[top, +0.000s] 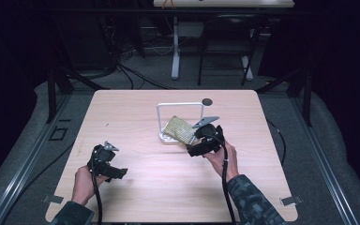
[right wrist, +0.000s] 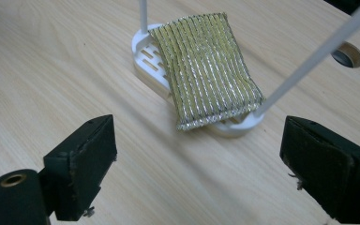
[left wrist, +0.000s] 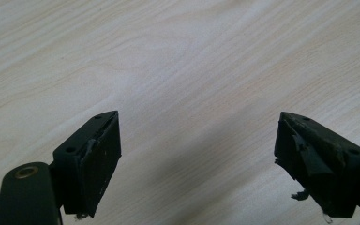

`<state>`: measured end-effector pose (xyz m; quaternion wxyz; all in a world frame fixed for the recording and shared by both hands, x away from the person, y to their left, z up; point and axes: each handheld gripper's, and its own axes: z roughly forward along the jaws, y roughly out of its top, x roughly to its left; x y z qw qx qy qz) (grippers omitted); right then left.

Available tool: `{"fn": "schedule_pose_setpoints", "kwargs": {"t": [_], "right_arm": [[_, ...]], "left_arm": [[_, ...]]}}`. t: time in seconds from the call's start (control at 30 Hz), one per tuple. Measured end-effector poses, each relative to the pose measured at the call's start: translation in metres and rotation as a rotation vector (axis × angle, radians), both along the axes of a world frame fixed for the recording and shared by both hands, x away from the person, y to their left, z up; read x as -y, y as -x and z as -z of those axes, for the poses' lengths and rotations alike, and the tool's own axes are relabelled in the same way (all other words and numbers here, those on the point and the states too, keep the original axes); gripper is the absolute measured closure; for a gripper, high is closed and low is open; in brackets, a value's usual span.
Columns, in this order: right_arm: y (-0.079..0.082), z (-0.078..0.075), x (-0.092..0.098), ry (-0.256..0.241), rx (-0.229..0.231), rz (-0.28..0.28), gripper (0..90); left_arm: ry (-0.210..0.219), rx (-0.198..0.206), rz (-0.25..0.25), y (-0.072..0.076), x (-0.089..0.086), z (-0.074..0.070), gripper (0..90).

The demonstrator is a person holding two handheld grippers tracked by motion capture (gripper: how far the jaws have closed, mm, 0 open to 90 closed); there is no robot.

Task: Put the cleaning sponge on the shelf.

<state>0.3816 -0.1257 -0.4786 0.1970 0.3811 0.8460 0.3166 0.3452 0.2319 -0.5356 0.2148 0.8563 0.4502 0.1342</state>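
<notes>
now the right gripper [right wrist: 197,154] hovers just near of the sponge [right wrist: 206,70], jaws spread wide and holding nothing. the sponge lies tilted across a white rack [right wrist: 147,58], its near edge overhanging the rack's base, between two thin white posts. in the high view the sponge [top: 179,130] sits mid-table, just left of the right gripper [top: 205,140]. the left gripper [left wrist: 197,154] is wide open too, empty, over bare table [left wrist: 178,61], well apart at the near left.

My light wooden table [top: 136,117] stands on grey carpet [top: 159,75]; beyond, a white-legged desk [top: 176,56] and cables [top: 122,65] sit in darkness.
</notes>
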Motion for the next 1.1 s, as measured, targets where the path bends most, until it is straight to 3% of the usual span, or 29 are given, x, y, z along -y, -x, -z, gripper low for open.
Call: {"fn": "schedule_pose_setpoints", "kwargs": {"t": [0.17,0.33,0.4,0.43,0.53,0.6,0.7,0.8,1.0,1.1], "right_arm": [[0.008,-0.002,0.018,0.006,-0.017,0.017,7.2],[0.027,-0.001,0.052,0.011,-0.053,0.063,3.1],[0.045,0.009,0.076,0.015,-0.099,0.099,0.1],[0.045,0.009,0.076,0.015,-0.099,0.099,0.1],[0.062,0.026,0.107,-0.030,-0.152,0.154,0.0],[0.068,0.032,0.117,-0.030,-0.166,0.178,0.0],[0.078,0.036,0.124,-0.016,-0.166,0.202,0.0],[0.086,0.037,0.133,-0.024,-0.164,0.237,0.0],[0.094,0.051,0.147,-0.015,-0.217,0.278,0.0],[0.095,0.051,0.149,-0.010,-0.218,0.281,0.0]], "left_arm": [[-0.001,0.004,-0.001,0.001,0.001,0.000,14.9],[0.013,0.006,-0.001,0.002,0.000,-0.001,14.7],[0.014,0.002,0.004,0.001,0.000,0.001,14.4],[0.014,0.002,0.004,0.001,0.000,0.001,14.3],[0.008,-0.011,0.006,-0.003,0.004,0.003,12.5],[0.009,-0.010,0.011,-0.002,0.006,0.002,11.2],[0.008,-0.004,0.049,0.003,0.010,0.001,6.2],[-0.006,-0.031,0.075,0.001,0.010,0.003,0.4],[0.007,-0.023,0.089,-0.001,0.009,0.003,0.1],[0.013,-0.028,0.102,-0.001,0.007,0.002,0.1]]}}
